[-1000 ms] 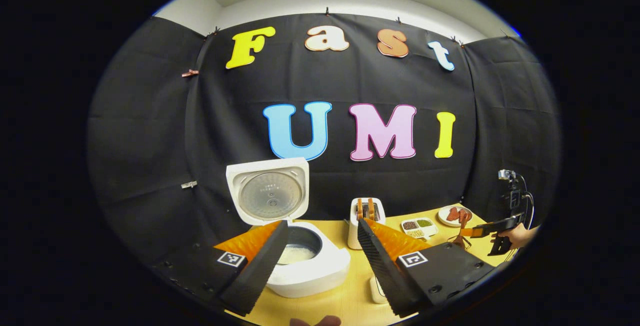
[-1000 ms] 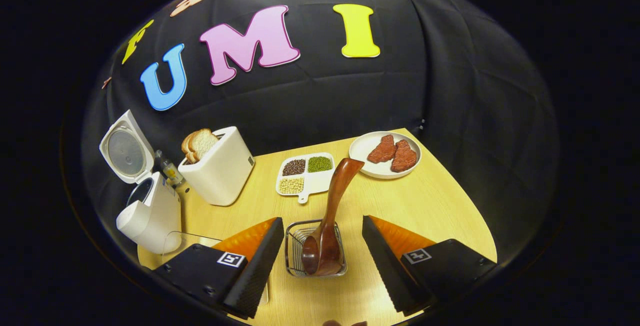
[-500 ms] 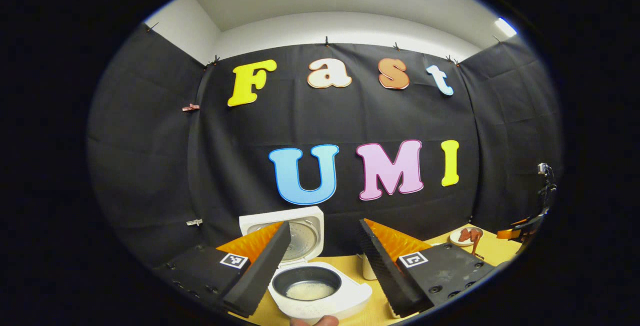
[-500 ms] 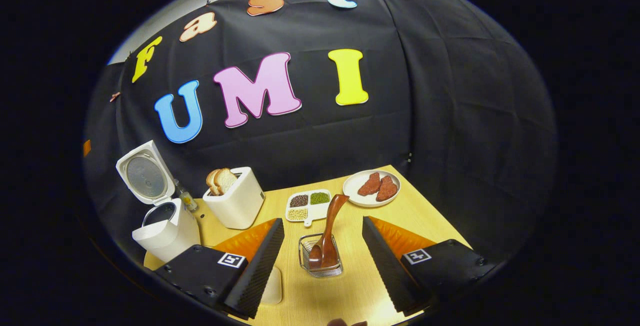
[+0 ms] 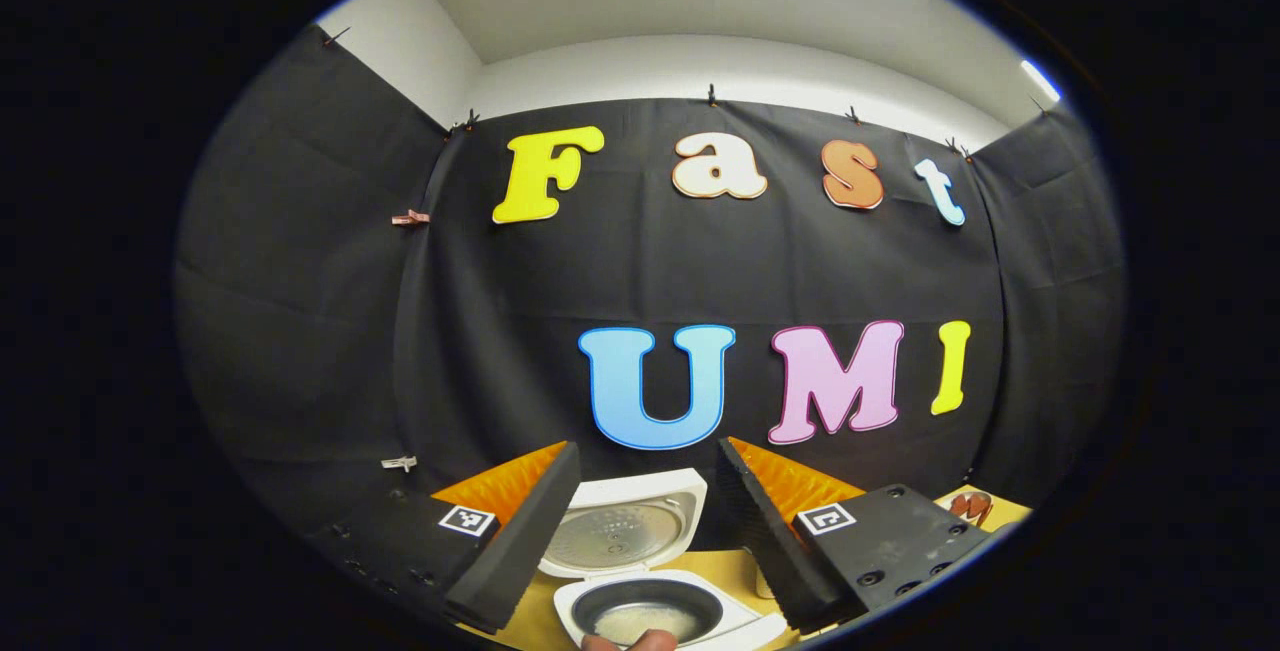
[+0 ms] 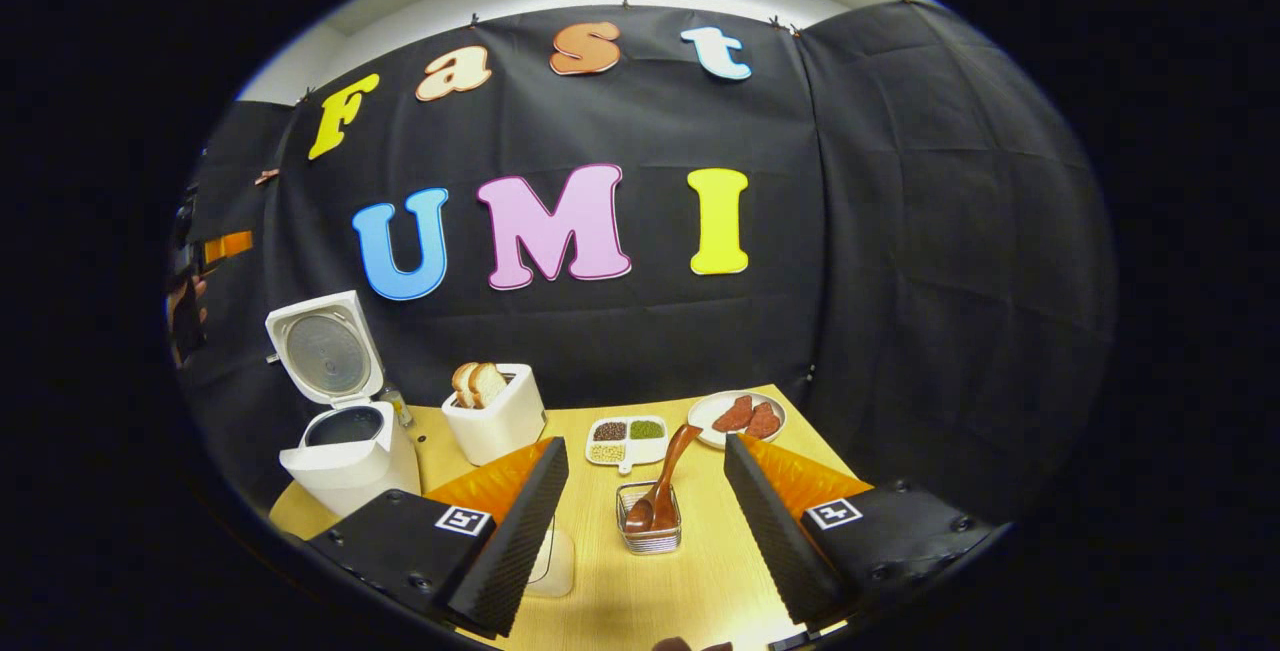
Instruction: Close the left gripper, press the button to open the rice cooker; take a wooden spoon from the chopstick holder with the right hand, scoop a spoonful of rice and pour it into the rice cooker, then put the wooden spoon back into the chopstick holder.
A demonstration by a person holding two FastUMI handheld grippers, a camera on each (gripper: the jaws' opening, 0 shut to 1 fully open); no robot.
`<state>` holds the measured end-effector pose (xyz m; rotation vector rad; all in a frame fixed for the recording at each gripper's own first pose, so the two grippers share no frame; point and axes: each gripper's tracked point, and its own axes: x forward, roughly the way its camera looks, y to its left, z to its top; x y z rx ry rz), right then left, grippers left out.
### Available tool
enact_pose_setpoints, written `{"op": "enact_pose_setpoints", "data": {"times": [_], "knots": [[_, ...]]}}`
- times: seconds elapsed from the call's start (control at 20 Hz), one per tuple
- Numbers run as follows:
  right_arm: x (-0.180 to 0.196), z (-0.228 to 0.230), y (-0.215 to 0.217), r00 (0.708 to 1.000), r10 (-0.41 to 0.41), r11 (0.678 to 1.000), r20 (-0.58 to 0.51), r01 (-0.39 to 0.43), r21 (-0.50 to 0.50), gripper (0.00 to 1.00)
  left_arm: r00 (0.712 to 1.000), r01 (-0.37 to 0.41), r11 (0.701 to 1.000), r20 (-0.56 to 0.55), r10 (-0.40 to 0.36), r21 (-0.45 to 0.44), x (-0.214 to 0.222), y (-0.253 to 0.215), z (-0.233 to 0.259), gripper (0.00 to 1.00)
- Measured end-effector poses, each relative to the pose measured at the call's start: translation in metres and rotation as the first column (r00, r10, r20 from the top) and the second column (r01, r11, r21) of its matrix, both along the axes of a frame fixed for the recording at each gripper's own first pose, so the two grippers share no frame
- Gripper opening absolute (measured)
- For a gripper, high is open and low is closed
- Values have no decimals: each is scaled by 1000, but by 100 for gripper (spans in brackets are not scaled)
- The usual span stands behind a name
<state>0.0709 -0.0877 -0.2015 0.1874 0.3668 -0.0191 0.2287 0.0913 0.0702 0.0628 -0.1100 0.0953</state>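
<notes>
1. Left gripper view: the left gripper hangs above the table with its jaws spread and nothing between them. Below it the rice cooker stands with its lid swung up, and pale rice lies in the dark inner pot.

2. Right gripper view: the right gripper is likewise spread wide and empty, poised above and short of the chopstick holder, a small wire basket on the wooden table. The wooden spoon stands in that basket, bowl down, handle leaning up to the right. The open rice cooker sits well apart at the left of the table, beside a toaster with bread slices, a divided dish of beans and a plate of meat.

3. Step in hand, as I judge it: the spoon looks returned to its holder and the cooker holds rice, so the task seems at or near its end. If so, the next move only calls for both grippers to draw clear without knocking the basket.
</notes>
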Motion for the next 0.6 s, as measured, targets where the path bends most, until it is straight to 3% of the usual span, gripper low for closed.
{"op": "enact_pose_setpoints", "data": {"times": [0.25, 0.6], "knots": [[-17, 4, 10, 1000, -10, 1000, -19, 10, -2, 98, 1000, 23, 1000, -21, -23, -15, 62, 3, -2, 94], [-30, 10, 9, 998, -58, 998, -24, 57, -35, 98, 991, -16, 999, -131, 20, 31, 149, 33, -59, 94]]}}
